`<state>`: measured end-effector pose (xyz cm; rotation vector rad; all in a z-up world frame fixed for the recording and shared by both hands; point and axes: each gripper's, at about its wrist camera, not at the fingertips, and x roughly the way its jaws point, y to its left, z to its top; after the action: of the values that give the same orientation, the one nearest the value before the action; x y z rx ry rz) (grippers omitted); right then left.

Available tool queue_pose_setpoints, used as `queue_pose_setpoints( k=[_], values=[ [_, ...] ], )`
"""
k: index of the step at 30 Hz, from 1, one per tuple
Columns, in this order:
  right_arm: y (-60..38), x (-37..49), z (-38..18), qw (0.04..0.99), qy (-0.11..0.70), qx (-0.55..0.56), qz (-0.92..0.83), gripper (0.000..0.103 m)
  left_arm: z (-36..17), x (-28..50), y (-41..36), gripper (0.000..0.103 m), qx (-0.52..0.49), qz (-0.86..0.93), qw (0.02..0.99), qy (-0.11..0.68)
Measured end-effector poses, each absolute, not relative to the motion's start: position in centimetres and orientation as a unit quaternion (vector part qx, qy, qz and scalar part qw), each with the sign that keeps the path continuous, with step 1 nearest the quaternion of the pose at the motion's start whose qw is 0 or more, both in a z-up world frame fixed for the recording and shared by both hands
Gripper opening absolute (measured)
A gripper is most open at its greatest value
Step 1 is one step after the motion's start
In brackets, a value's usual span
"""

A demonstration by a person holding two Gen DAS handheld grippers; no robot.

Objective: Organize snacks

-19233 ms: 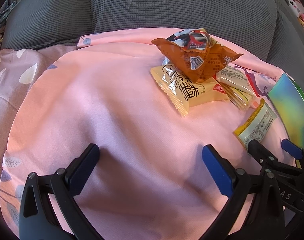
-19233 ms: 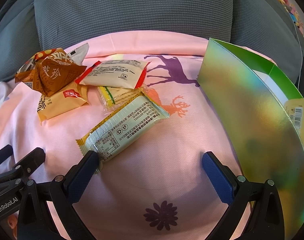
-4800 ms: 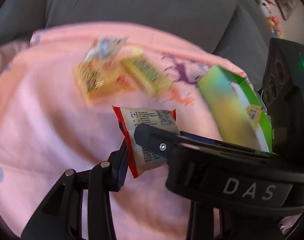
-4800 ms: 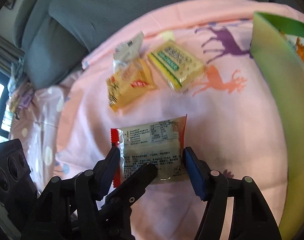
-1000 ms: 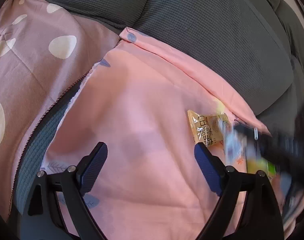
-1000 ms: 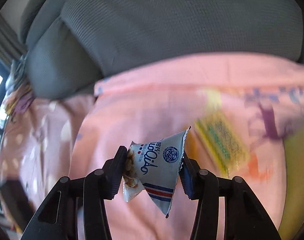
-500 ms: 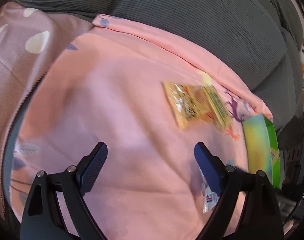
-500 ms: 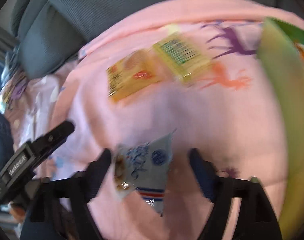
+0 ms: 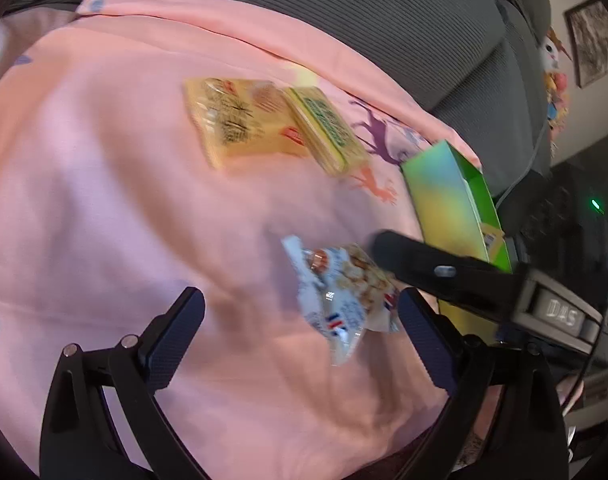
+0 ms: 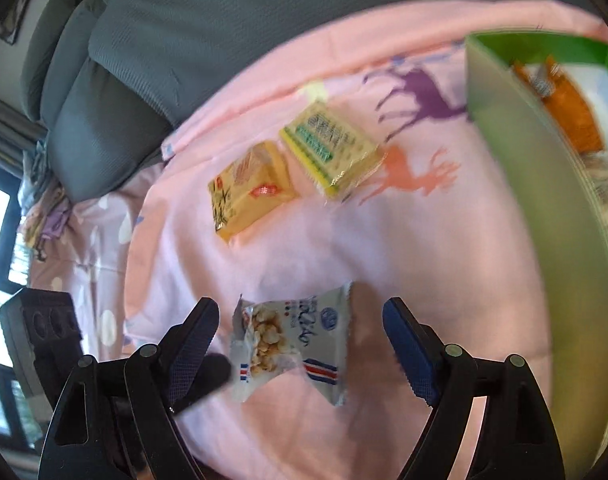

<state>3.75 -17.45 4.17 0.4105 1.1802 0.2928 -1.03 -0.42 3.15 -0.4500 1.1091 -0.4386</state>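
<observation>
My right claw [image 10: 299, 344] has just been opening: jaws wide, white bag [image 10: 289, 346] between them, pads clear of it, lying on the pink sheet [image 10: 404, 240]. Left claw [image 9: 299, 328] also open, nothing gripped; the bag sits by its right finger [image 9: 422, 334]. Yellow pack [image 10: 249, 190] and cracker pack [image 10: 330, 148] lie side by side further up. Green box [image 10: 544, 184] at right, orange pack [image 10: 570, 116] inside.

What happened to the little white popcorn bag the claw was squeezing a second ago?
The right claw has just been opening and let go: the white popcorn bag now lies loose on the pink blanket between its jaws. The left claw swung closer, open. The two yellow packets and the green box stayed put.
</observation>
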Motion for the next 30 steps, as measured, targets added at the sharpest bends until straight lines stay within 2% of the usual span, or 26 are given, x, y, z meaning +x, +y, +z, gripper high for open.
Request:
queue_pose_setpoints(
  k=[4,7,8,9,10,14,23,30],
  values=[
    [-17.2,4.1,3.0,0.790,0.569,0.187,0.131,0.084,2.7,-1.0,-1.8,0.080,-0.194,-0.216,0.803,0.521],
    [-17.1,4.1,2.8,0.788,0.568,0.194,0.140,0.084,2.4,-0.9,-2.6,0.052,-0.187,-0.224,0.801,0.524],
    [-16.9,4.1,2.7,0.787,0.566,0.194,0.148,0.080,2.3,-0.9,-2.8,0.036,-0.186,-0.227,0.800,0.524],
    [-16.7,4.1,2.6,0.785,0.568,0.193,0.154,0.075,2.3,-1.0,-3.1,0.037,-0.184,-0.230,0.800,0.522],
    [-16.4,4.1,2.4,0.781,0.572,0.193,0.161,0.063,2.5,-1.1,-3.1,0.036,-0.178,-0.230,0.805,0.518],
    [-16.1,3.8,3.1,0.789,0.561,0.193,0.160,0.057,3.7,-1.5,-4.2,0.034,-0.145,-0.214,0.827,0.498],
    [-19.9,1.7,10.1,0.865,0.455,0.158,0.143,0.056,9.6,-2.1,-8.8,0.034,-0.104,-0.254,0.864,0.421],
    [-26.9,0.9,12.9,0.891,0.406,0.181,0.088,0.056,11.9,-1.1,-15.9,0.034,-0.057,-0.307,0.860,0.405]
  ],
)
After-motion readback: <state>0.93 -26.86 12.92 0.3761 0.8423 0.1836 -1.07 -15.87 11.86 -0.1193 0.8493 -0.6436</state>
